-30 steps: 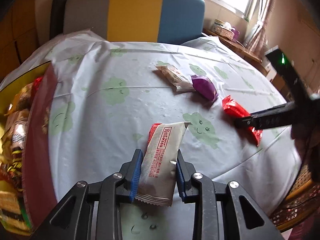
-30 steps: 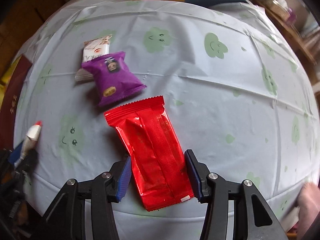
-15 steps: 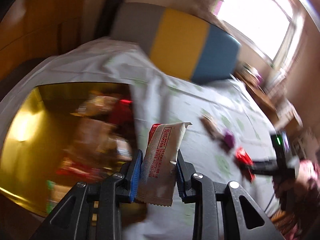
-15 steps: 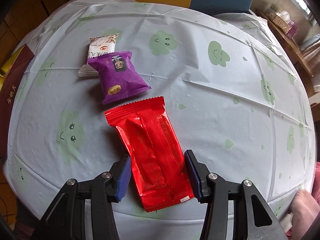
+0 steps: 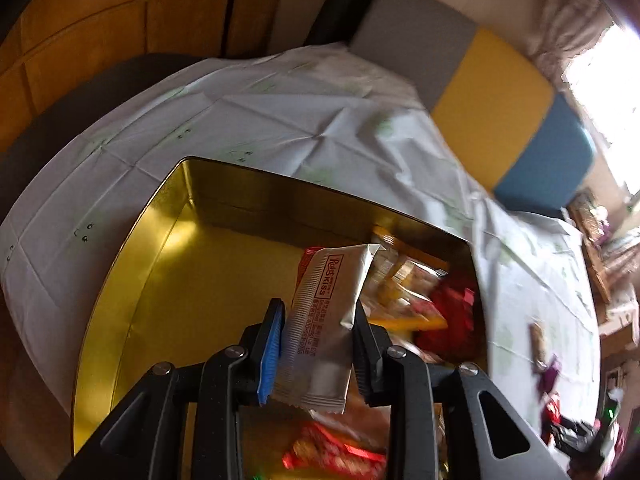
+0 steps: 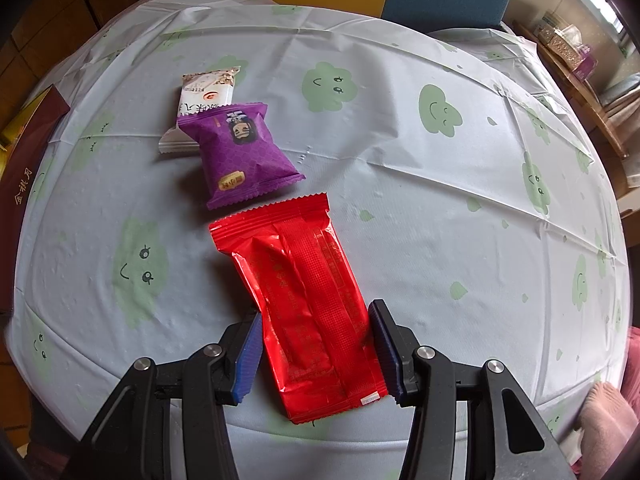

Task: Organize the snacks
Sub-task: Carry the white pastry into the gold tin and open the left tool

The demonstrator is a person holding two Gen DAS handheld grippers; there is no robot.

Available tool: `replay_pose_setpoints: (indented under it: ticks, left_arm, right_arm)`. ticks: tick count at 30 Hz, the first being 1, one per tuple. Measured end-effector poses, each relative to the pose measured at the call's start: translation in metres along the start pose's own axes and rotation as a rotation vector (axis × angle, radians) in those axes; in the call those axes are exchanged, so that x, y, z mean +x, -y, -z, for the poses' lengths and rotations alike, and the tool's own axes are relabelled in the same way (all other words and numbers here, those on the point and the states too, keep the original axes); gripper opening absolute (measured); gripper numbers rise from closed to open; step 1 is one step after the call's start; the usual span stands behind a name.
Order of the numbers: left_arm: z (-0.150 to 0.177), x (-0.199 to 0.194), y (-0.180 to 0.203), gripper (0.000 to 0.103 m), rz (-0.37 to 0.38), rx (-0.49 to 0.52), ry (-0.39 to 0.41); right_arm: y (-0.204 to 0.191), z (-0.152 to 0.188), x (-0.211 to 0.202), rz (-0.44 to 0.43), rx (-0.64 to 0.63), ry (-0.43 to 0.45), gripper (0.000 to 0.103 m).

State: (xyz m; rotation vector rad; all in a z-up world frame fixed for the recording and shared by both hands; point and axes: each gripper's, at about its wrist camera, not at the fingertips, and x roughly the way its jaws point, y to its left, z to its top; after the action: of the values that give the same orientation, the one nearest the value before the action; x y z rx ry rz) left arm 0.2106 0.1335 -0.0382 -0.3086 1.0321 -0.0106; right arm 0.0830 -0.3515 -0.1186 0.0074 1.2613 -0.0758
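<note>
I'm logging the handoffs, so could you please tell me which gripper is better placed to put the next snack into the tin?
Left. The left gripper holds the silver pack above the gold tin.

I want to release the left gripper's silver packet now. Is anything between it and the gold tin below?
Nothing visible blocks it. The left gripper holds the silver snack packet above the open gold metal tin; no lid covers it. Bare gold floor lies left, piled snack wrappers right.
</note>
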Motion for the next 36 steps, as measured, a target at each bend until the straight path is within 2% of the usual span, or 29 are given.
replay_pose_setpoints:
  ticks: [6, 8, 11, 13, 20, 25, 31, 36]
  left_arm:
    - [-0.024, 0.038, -0.003, 0.034, 0.024, -0.031, -0.054]
    - [-0.027, 0.048, -0.004, 0.041, 0.011, -0.037, -0.074]
    - [-0.027, 0.055, -0.006, 0.041, 0.001, -0.066, -0.086]
    - [-0.023, 0.049, -0.005, 0.041, 0.003, -0.069, -0.061]
    - [0.007, 0.001, 0.004, 0.041, -0.104, 0.001, 0.039]
    - [0.039, -0.033, 0.020, 0.041, -0.139, 0.064, 0.110]
    - [0.080, -0.063, 0.028, 0.041, -0.148, 0.106, 0.153]
    - [0.101, -0.077, 0.028, 0.041, -0.162, 0.120, 0.178]
  right_arm:
    - [0.002, -0.001, -0.001, -0.005, 0.002, 0.000, 0.052]
    - [0.001, -0.001, -0.001, -0.004, 0.001, 0.000, 0.053]
    - [0.001, -0.001, 0.000, -0.004, 0.001, 0.000, 0.053]
    - [0.000, -0.002, -0.001, 0.000, -0.006, 0.001, 0.053]
    - [-0.006, -0.002, -0.002, 0.018, -0.030, 0.009, 0.052]
    - [-0.011, -0.001, -0.003, 0.036, -0.053, 0.018, 0.051]
    - [-0.014, 0.000, -0.005, 0.051, -0.069, 0.026, 0.051]
    - [-0.017, 0.002, -0.006, 0.065, -0.085, 0.033, 0.051]
